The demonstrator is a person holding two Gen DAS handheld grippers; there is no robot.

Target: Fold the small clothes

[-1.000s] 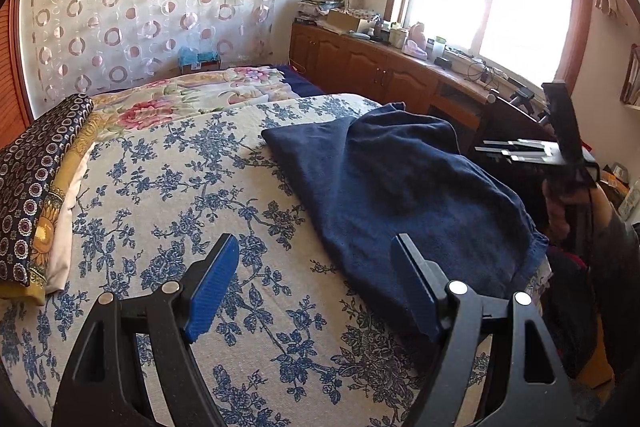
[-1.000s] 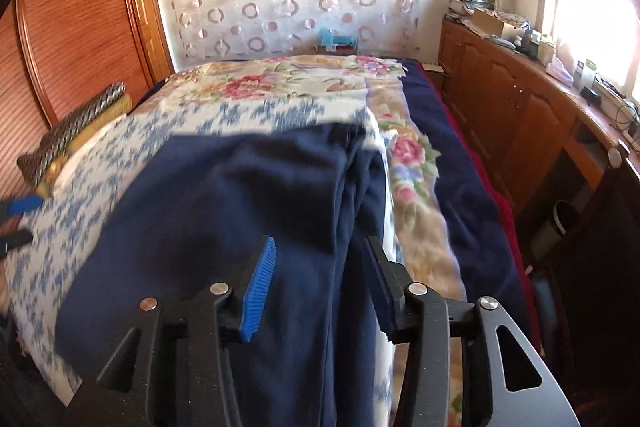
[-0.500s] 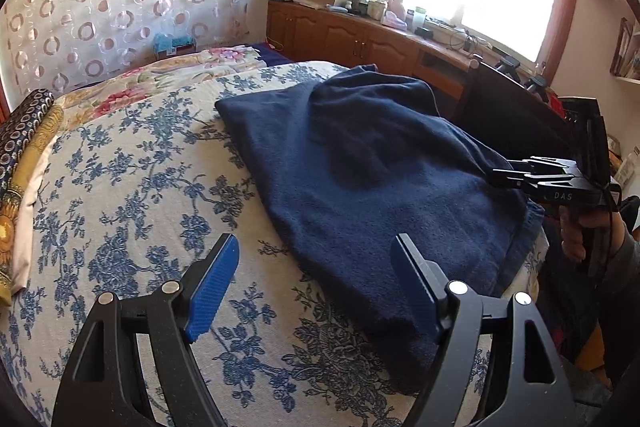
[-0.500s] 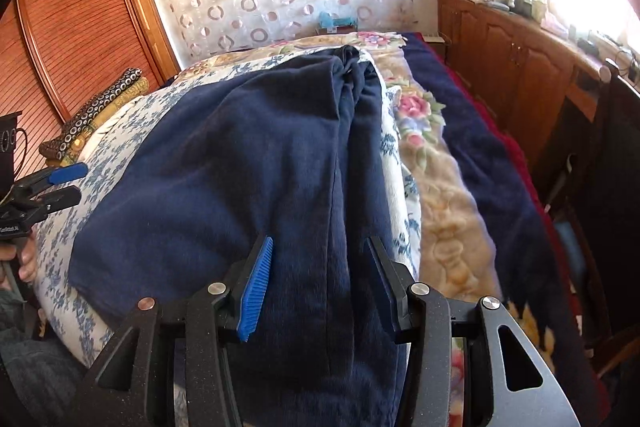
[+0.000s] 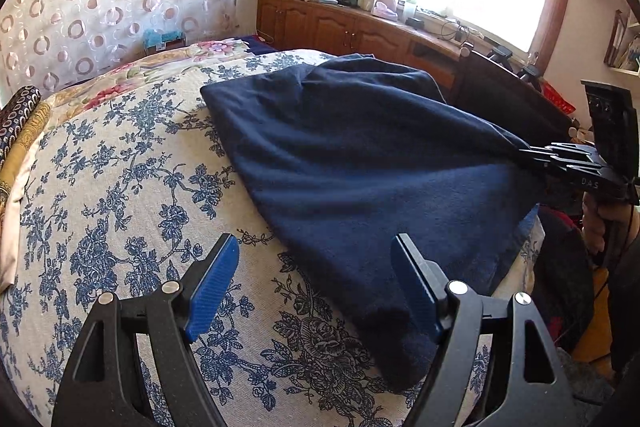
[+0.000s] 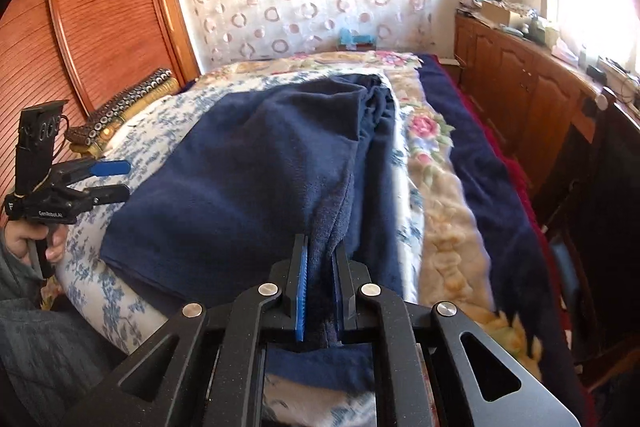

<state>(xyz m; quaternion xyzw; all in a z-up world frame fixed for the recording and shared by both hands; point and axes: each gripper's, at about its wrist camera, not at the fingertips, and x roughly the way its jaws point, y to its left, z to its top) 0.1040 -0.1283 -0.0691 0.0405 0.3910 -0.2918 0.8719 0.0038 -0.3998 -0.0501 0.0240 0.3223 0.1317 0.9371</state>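
Right wrist view shows my right gripper clamped on a bunched fold of the navy garment at the near edge of the bed, the cloth pinched tight between the blue pad and the black finger. From the left wrist view the same gripper appears side-on at the right, its fingers drawn together on the cloth's corner and lifting it a little, so a taut ridge runs back from the pinch across the fabric.

My left gripper hovers with its fingers spread wide and nothing between them, over the floral bedspread just beside the garment's near left corner.

The garment lies spread along the right half of the bed, reaching from the near edge toward the far end, with one long side rumpled and doubled near the bed's right edge.

I judge the cloth to be soft, thick and fleecy, limp rather than stiff, with some weight, so it will sag and drag on the bedspread if held from one point only. It should grip well and is not fragile. I would take the free near corner with the left gripper, catching every layer at the hem, so both near corners rise together for the fold.
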